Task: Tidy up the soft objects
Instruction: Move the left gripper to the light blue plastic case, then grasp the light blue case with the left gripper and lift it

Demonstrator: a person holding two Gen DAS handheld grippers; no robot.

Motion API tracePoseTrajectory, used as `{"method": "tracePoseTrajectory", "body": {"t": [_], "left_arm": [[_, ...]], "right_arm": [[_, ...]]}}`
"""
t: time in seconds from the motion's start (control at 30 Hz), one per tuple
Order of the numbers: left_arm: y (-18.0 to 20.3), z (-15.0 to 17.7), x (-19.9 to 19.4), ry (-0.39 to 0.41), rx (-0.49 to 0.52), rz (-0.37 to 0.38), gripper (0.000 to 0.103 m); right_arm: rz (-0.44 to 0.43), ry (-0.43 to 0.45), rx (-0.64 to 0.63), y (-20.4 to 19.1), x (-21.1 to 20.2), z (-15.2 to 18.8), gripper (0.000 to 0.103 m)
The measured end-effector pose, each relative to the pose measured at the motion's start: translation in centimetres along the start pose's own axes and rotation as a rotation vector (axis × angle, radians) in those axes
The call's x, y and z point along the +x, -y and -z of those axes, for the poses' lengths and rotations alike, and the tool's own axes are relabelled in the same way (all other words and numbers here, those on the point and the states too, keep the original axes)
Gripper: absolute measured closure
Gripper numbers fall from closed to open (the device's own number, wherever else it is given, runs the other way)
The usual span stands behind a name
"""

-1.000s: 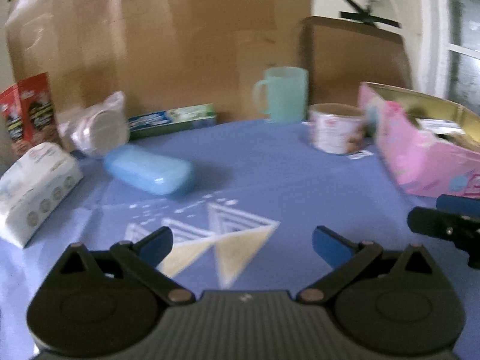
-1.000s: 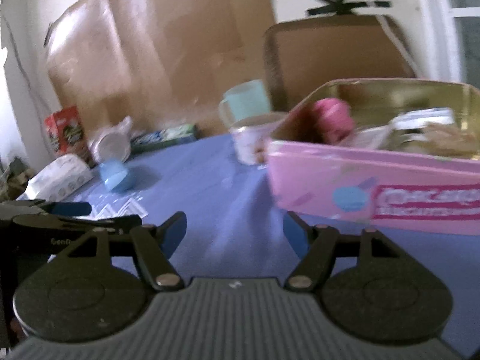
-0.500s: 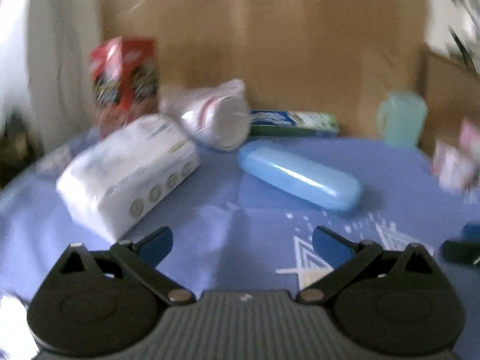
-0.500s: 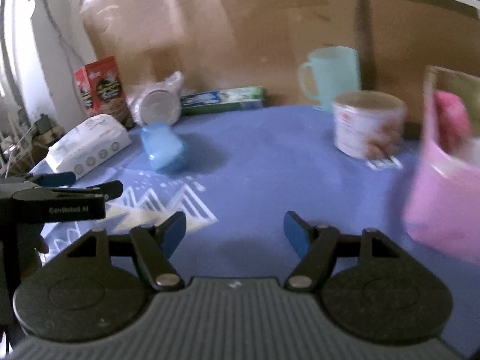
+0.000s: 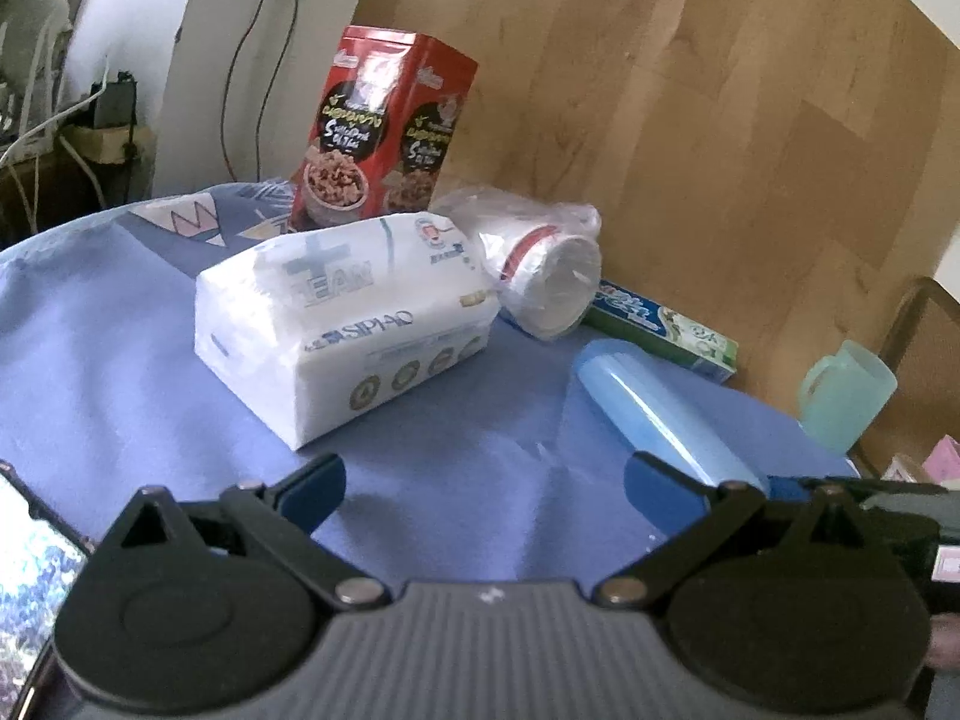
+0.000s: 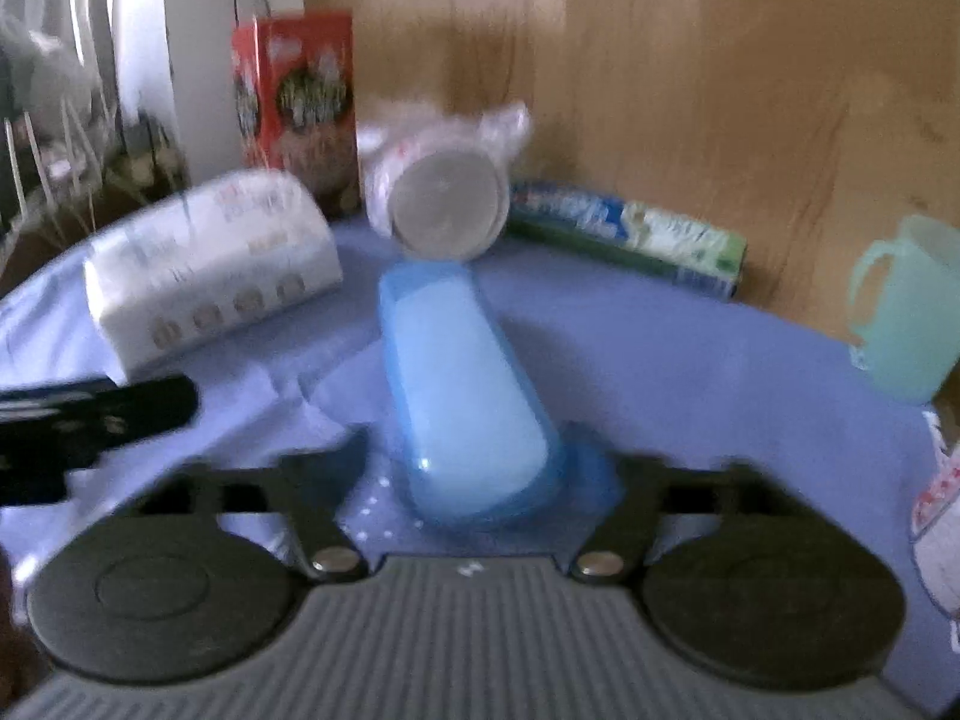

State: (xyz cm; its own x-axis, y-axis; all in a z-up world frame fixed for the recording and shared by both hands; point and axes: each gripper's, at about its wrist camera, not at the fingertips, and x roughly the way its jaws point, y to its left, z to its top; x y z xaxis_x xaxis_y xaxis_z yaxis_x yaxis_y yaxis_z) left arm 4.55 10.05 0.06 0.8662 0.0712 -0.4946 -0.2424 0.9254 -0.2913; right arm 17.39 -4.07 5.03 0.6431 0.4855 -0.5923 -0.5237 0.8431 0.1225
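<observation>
A white soft tissue pack [image 5: 342,324] lies on the blue tablecloth [image 5: 120,330], a short way ahead of my left gripper [image 5: 483,474]. That gripper is open with nothing between its fingers. A light-blue hard case [image 5: 654,414] lies to the right of the pack. In the blurred right wrist view, the near end of the blue case [image 6: 462,384] sits between the fingers of my right gripper [image 6: 480,450]. Its jaws are closing, and a gap still shows on the left side. The tissue pack [image 6: 210,264] is at the left there.
A bagged stack of cups [image 5: 540,276], a red food box [image 5: 384,126] and a toothpaste box [image 5: 660,324] line the cardboard backdrop. A mint mug [image 6: 906,306] stands at the right, a printed cup [image 6: 936,516] at the edge. Cables hang beyond the table's left edge.
Both views have swung left, away from the pink box. The right gripper has come up to the blue case and narrowed around its end. The left gripper now faces the tissue pack.
</observation>
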Motion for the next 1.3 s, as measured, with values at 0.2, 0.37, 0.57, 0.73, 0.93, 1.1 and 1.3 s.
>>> {"method": "tracePoseTrajectory", "body": {"t": [0.2, 0.37, 0.57, 0.73, 0.93, 1.1, 1.3], "left_arm": [[0.3, 0.0, 0.4, -0.009, 0.019, 0.014, 0.0], [0.9, 0.2, 0.4, -0.032, 0.062, 0.025, 0.0], [3.0, 0.8, 0.6, -0.104, 0.131, 0.069, 0.0], [8.5, 3.2, -0.4, -0.195, 0.166, 0.337, 0.001], [17.2, 6.1, -2.3, -0.309, 0.327, 0.627, 0.001], [19.8, 7.9, -2.7, -0.412, 0.364, 0.711, 0.004], [20.8, 9.6, -3.3, -0.471, 0.385, 0.718, 0.012]], "right_arm": [[-0.046, 0.005, -0.012, 0.9, -5.6, 3.8, 0.047], [-0.059, 0.01, -0.071, 2.3, -12.9, 9.4, 0.047], [0.026, 0.034, -0.08, 5.0, -20.6, 15.7, 0.047], [0.14, 0.045, -0.017, 6.9, -24.8, 19.3, 0.042], [0.251, 0.085, 0.094, 9.0, -26.7, 21.5, 0.036], [0.227, 0.127, 0.09, 8.7, -26.7, 22.1, 0.028], [0.189, 0.144, 0.081, 9.5, -26.2, 21.7, 0.026]]}}
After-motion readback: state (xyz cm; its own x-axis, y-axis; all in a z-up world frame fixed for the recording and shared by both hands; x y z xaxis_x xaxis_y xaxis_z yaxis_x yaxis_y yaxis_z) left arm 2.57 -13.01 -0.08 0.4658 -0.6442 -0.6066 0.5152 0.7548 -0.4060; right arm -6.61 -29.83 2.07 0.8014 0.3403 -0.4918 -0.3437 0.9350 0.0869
